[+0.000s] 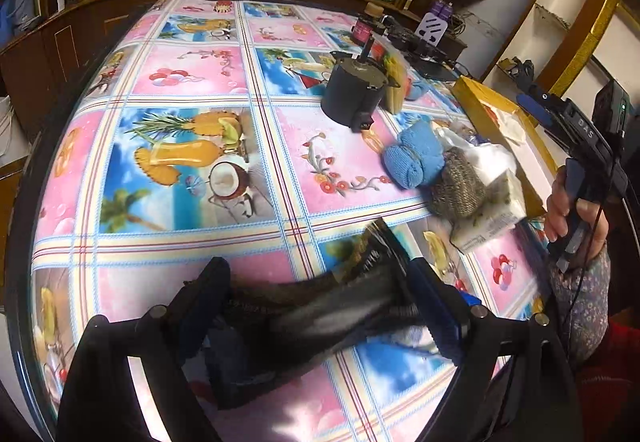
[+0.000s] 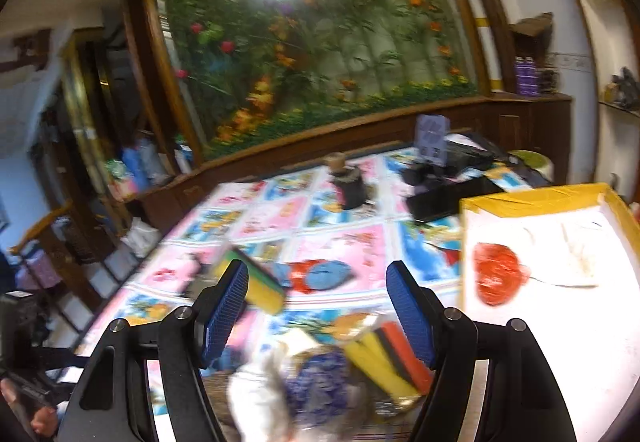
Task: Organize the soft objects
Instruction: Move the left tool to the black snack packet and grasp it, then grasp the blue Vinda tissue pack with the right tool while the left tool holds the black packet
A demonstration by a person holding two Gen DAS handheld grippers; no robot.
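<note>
My left gripper (image 1: pixel 320 306) holds a dark grey sock (image 1: pixel 320 322) stretched between its pads, low over the table. A rolled blue sock (image 1: pixel 414 160), a grey knitted roll (image 1: pixel 456 182) and a tissue pack (image 1: pixel 496 206) lie to its right. My right gripper (image 2: pixel 318 306) is open and empty above a pile holding a sponge pack (image 2: pixel 388 358) and a blue patterned cloth (image 2: pixel 320 382). A yellow-green sponge (image 2: pixel 260 282) and a blue-and-red soft item (image 2: pixel 320 276) lie further ahead. The white box with yellow rim (image 2: pixel 532 198) stands to the right, with a red soft item (image 2: pixel 496 274) inside.
A dark cylindrical motor (image 1: pixel 352 90) stands mid-table. A small jar (image 1: pixel 366 26), a phone stand (image 1: pixel 430 26) and black devices sit at the far edge. The table wears a pink and blue fruit-print cloth (image 1: pixel 192 162). Wooden cabinets surround the table.
</note>
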